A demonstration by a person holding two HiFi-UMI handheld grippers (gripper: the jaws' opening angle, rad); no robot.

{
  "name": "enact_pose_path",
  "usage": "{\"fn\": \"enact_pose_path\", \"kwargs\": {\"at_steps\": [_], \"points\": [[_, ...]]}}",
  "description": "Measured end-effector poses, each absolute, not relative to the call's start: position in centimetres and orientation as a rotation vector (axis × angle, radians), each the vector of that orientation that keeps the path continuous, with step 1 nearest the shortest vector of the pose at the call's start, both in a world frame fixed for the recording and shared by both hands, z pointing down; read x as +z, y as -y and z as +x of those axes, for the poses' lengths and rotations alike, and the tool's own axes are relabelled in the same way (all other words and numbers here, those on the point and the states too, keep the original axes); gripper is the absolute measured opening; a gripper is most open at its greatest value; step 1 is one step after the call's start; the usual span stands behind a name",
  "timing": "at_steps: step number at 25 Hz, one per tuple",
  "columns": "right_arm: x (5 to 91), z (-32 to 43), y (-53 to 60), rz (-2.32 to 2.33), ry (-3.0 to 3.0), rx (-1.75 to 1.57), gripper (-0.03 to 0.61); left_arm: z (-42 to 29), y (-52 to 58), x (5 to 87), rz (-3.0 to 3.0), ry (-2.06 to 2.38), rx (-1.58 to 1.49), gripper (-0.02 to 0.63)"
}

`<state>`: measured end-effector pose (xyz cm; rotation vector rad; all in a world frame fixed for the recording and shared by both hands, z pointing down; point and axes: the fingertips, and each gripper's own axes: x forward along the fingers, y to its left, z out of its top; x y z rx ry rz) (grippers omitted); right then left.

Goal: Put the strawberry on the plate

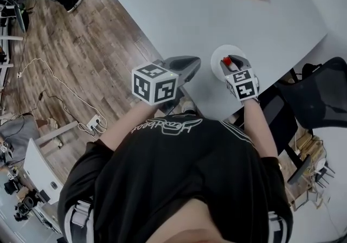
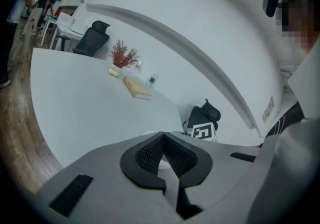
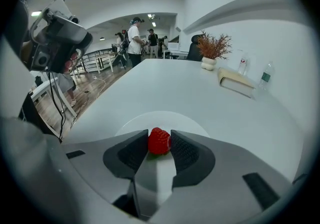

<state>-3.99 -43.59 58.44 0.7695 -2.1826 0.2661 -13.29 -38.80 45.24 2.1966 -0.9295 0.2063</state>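
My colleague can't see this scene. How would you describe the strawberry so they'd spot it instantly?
Start at the big white table; a round white plate sits near its closest edge. Over it, the right gripper pinches the strawberry between its jaws: the only small red thing amid white and grey.

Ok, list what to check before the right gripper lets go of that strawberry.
1. Strawberry held between the right gripper pads: ok.
2. Plate lies under the strawberry: ok.
3. Strawberry already resting on the plate: cannot tell.
4. Left gripper shut, with nothing in it: ok.
5. Left gripper beside the plate, not over it: ok.
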Motion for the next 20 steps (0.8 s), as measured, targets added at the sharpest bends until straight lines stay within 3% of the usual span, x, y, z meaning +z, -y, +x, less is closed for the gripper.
{"fn": "enact_pose_path", "kwargs": {"at_steps": [13, 20], "points": [[58.4, -4.1, 43.7, 0.771, 2.161, 0.276, 0.137, -13.8, 38.8, 45.1, 2.203, 0.95, 0.217, 0.006], [57.5, -3.9, 43.6, 0.766, 2.181, 0.245, 0.173, -14.1, 38.7, 44.8, 2.194, 0.972, 0.203, 0.006]]}}
